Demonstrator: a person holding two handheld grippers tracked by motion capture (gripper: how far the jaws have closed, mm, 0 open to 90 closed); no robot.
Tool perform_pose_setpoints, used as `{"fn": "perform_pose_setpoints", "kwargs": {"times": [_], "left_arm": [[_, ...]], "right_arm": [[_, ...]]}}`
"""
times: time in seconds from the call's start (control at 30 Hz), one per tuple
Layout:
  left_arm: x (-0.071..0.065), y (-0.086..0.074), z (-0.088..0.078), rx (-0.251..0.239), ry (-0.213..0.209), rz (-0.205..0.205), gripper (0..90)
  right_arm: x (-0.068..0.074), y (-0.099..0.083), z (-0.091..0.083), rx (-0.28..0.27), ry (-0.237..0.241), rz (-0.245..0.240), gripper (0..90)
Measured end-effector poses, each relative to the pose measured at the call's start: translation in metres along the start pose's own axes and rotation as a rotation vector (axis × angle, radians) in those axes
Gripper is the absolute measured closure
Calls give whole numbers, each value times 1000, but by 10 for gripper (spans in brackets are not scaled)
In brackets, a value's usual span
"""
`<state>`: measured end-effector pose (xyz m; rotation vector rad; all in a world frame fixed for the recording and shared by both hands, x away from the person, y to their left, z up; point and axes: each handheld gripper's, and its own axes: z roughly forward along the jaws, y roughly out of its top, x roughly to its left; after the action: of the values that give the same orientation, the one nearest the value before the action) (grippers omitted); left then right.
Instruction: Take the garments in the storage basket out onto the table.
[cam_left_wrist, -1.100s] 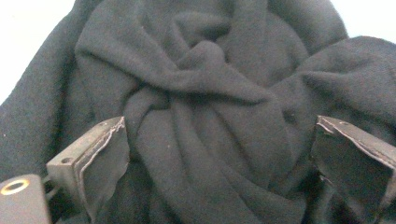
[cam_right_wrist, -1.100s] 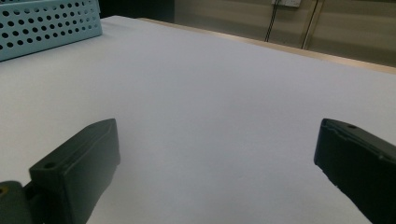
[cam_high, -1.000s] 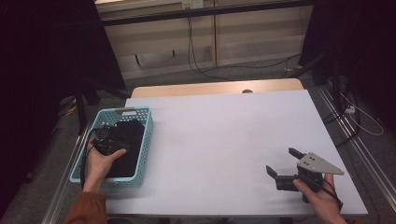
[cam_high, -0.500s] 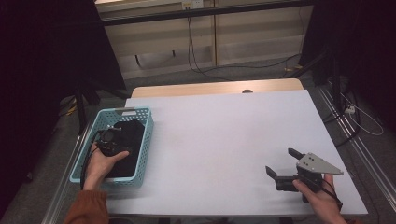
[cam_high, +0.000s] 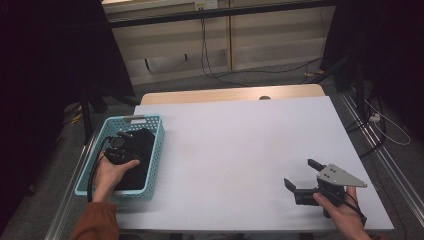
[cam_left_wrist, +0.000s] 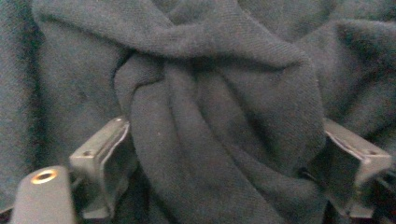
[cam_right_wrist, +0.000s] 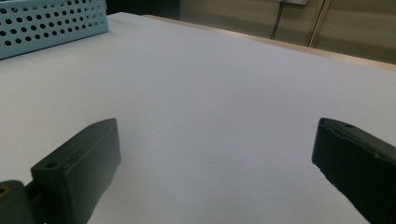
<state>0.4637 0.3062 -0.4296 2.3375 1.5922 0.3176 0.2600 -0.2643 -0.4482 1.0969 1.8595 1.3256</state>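
Closing around a bunched fold of the dark cloth (cam_left_wrist: 215, 116), the left claw (cam_high: 119, 149) is working inside the blue basket (cam_high: 152, 150) at the surface's (cam_high: 240, 150) left edge. Its jaws have just been narrowing with the fold between them, seemingly touching but not yet clenched. The right claw (cam_high: 300, 176) is resting released, near right. Next, I judge, comes a firm pinch and a lift clear of the rim.

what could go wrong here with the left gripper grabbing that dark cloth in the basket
The left gripper, its jaws just closing, straddles only one bunched fold of the dark cloth, so a lift might slip off or pull up just part of it. The cloth could also drag the light blue basket along, since it sits near the table edge. The right gripper rests open, far off.
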Motion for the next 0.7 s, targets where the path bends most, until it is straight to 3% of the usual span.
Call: {"fn": "perform_pose_setpoints", "kwargs": {"times": [0.03, 0.27, 0.7], "left_arm": [[-2, 0, 0, 2, 1, -11, 188], [-6, 2, -5, 17, 10, 16, 347], [-8, 0, -11, -1, 33, 39, 634]], "right_arm": [[0, 0, 0, 0, 0, 1, 6], [0, 0, 0, 2, 3, -2, 7], [0, 0, 1, 3, 2, -1, 5]]}}
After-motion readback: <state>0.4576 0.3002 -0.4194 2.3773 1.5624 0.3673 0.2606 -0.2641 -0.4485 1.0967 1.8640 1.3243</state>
